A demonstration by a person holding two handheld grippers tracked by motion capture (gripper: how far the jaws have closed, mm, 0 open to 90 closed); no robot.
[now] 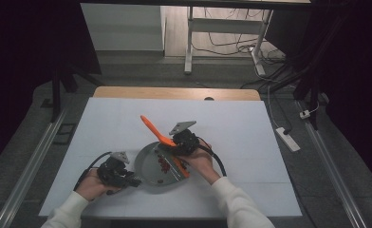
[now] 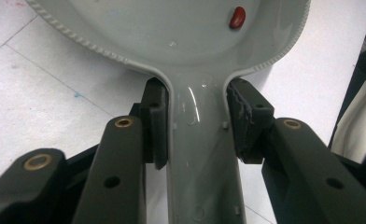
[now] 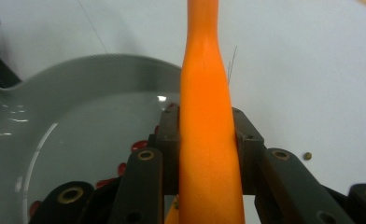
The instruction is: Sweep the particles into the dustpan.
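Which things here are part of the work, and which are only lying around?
In use:
- grey round plastic pan, handle clamped in the left hand-held gripper
- orange plastic spatula, held by the right hand-held gripper
- red beans in the pan

Lying about:
- white power strip on the floor
- small dark speck on the table

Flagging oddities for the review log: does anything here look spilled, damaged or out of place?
One small thing: a tiny dark bead or pellet lies alone on the white table, outside the grey pan that holds the red beans. It may be a stray. The pad gripping the pan's handle looks rough-edged, perhaps worn.
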